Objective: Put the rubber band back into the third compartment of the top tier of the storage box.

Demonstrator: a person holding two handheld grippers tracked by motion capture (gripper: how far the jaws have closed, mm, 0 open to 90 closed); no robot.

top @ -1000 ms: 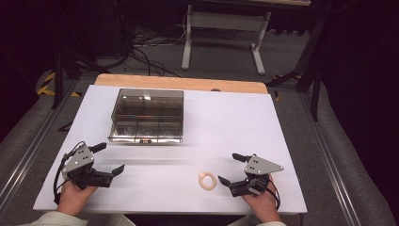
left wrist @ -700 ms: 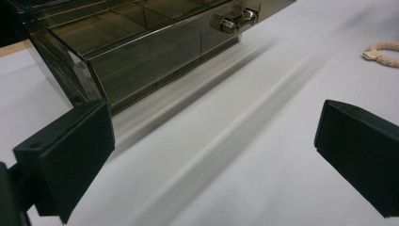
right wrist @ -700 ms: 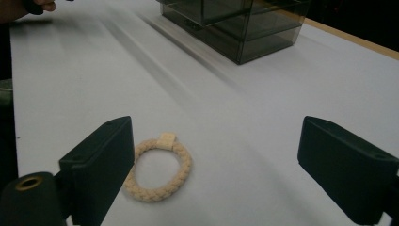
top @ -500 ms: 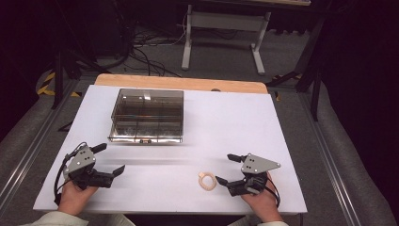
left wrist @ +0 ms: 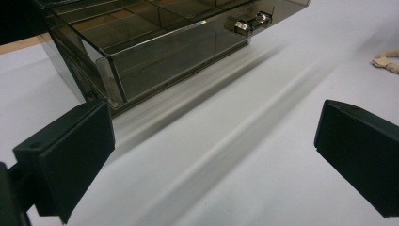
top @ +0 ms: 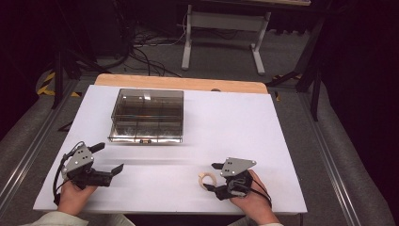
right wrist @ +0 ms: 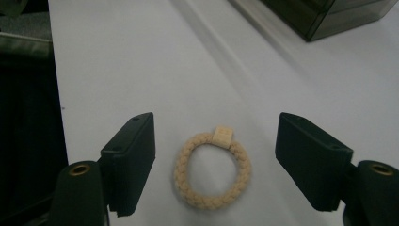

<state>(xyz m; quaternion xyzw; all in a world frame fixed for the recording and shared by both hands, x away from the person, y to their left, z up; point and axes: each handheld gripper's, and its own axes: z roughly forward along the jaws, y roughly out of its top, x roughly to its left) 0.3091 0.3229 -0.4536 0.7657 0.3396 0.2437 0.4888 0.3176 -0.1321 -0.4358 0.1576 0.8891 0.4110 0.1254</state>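
Broadly, the white table [top: 235,122] carries a smoky clear compartment box [top: 147,115] (metal latch on its near side) toward the far left. The left gripper [top: 107,162] is near the table's front left, jaws spread wide, empty. The right gripper [top: 212,178] gapes wide, its 2 jaws flanking, not touching, a braided cream ring [right wrist: 212,170] lying flat.

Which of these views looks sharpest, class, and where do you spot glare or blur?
Right gripper view: sharpest, the braided ring crisp between open jaws. Left gripper view: bright glare along the clear box edge, near jaws soft. High view: overall soft, surroundings dark, the white table bright.
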